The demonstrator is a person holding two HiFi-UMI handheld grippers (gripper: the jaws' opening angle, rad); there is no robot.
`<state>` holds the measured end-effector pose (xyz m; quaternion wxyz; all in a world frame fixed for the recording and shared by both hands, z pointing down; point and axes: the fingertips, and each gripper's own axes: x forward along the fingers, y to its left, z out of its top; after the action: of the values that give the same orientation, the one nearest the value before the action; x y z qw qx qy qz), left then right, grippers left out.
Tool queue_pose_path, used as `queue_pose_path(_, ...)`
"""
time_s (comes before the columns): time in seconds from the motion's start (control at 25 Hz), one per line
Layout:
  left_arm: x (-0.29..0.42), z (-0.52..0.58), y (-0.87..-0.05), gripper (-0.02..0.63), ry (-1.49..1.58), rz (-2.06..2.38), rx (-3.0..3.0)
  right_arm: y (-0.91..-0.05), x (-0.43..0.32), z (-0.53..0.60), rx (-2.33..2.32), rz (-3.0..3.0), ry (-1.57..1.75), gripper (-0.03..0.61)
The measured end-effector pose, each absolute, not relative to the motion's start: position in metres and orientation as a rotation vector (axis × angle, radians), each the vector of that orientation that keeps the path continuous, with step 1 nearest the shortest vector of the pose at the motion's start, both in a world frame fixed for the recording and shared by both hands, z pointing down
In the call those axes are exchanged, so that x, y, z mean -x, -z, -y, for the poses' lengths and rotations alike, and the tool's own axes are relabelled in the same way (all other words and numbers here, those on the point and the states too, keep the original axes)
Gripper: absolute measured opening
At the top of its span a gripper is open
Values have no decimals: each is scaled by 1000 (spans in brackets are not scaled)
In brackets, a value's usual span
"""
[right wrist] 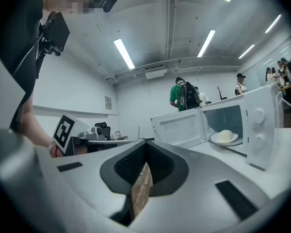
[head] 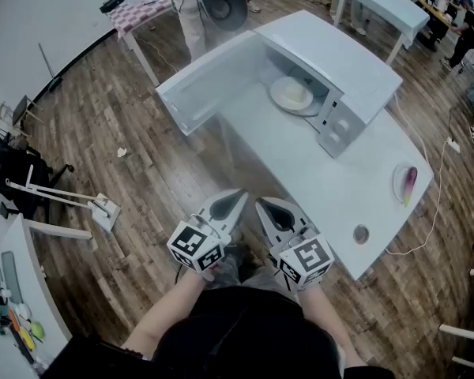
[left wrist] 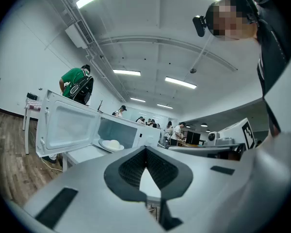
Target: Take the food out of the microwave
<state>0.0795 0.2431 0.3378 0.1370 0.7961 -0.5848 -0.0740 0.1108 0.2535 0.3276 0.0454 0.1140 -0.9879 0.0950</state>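
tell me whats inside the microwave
A white plate carrying pale rounded food sits inside the open microwave. The cavity's deeper part is hidden under the microwave's top.

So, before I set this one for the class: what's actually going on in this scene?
A person stands at a white table with a gripper in each hand. The left gripper and the right gripper are both shut and empty, held close to the body, well short of the microwave. Its door is swung open, and a plate with pale, bun-like food sits inside. Nothing has been taken out yet.
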Motion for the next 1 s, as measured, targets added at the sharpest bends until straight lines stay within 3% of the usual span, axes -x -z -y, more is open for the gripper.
queue_pose_path(0.56, -64, -188, -362, 8, 192, 1540, -2329, -346, -108, -207, -564, 2943, -313, 17)
queue_pose_path(1.0, -6, -90, -362, 8, 110, 1305, -2469, -355, -47, -123, -861, 2887, -438, 18)
